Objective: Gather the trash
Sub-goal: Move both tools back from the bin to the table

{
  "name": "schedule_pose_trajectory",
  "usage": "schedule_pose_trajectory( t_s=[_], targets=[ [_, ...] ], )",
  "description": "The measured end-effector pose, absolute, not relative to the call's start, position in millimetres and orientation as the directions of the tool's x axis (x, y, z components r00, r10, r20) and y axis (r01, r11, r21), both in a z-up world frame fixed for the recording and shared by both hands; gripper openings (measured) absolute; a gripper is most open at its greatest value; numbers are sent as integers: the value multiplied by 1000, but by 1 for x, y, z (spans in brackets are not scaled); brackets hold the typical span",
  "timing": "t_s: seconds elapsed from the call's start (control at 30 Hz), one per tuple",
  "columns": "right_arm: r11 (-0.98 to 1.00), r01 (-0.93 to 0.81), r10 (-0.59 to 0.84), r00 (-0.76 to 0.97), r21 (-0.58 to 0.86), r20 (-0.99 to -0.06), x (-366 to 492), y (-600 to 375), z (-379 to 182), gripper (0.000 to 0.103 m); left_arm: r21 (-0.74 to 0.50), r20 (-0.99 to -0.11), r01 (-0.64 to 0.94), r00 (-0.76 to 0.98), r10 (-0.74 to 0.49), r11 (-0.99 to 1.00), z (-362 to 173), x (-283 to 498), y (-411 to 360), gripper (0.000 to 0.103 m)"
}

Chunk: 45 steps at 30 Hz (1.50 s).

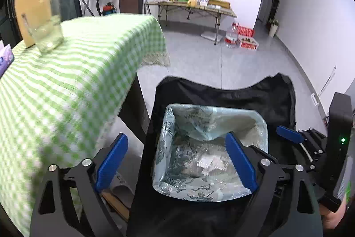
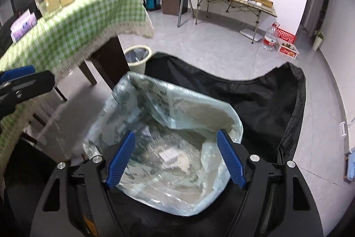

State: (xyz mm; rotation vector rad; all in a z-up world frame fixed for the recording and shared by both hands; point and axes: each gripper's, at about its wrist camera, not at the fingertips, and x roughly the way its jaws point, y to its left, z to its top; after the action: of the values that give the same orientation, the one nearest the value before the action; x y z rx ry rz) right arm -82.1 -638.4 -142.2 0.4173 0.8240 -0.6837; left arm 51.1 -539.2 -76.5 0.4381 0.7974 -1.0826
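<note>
A pale blue-green patterned plastic bag (image 1: 188, 117) (image 2: 155, 99) stands open inside a larger black fabric bag (image 1: 221, 94) (image 2: 261, 92) on the floor. Crumpled clear plastic and white paper (image 1: 210, 162) (image 2: 170, 154) lie at its bottom. My left gripper (image 1: 176, 137) hangs open above the patterned bag's mouth, with nothing between its blue pads. My right gripper (image 2: 176, 134) is open above the same bag, its right finger close to the bag's folded rim. Each gripper shows at the edge of the other's view: a right finger (image 1: 288, 133) and a left finger (image 2: 22, 79).
A table with a green checked cloth (image 1: 66, 81) (image 2: 77, 21) stands to the left, carrying a yellow jug (image 1: 33, 3), a glass (image 1: 47, 34) and a tissue pack (image 2: 23, 24). A small cream bin (image 2: 136, 57) sits by its leg. A folding table (image 1: 199, 8), water bottle (image 1: 231, 36) and red crates stand at the back.
</note>
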Motion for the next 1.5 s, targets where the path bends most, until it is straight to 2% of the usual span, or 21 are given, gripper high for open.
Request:
schedule_pose_trajectory(
  t_s=[0.1, 0.17, 0.23, 0.43, 0.67, 0.97, 1.17, 1.5],
  targets=[
    [715, 692, -404, 520, 95, -752, -77, -633, -130, 73, -78, -726, 894, 252, -640, 441, -57, 57, -524, 88],
    [714, 693, -418, 537, 100, -733, -72, -629, -123, 80, -89, -700, 889, 264, -663, 449, -44, 60, -513, 92],
    [718, 688, -425, 556, 108, -714, -66, -624, -114, 81, -93, -664, 882, 291, -688, 463, -27, 62, -497, 95],
    [760, 637, -402, 617, 129, -676, -46, -602, -92, 81, -73, -597, 862, 366, -714, 502, 13, 68, -447, 95],
    [841, 533, -369, 692, 94, -620, -22, -565, -60, 81, -130, -530, 802, 441, -724, 583, 41, 85, -381, 95],
    [903, 425, -322, 766, 63, -556, 11, -517, -23, 85, -133, -478, 674, 598, -643, 726, 69, 115, -295, 95],
    [940, 337, -261, 804, 48, -534, 40, -478, -8, 85, -164, -512, 540, 669, -539, 825, 69, 144, -225, 95],
    [983, 183, -151, 831, 7, -536, 89, -413, 4, 85, -195, -513, 421, 726, -458, 886, 64, 169, -138, 95]
  ],
)
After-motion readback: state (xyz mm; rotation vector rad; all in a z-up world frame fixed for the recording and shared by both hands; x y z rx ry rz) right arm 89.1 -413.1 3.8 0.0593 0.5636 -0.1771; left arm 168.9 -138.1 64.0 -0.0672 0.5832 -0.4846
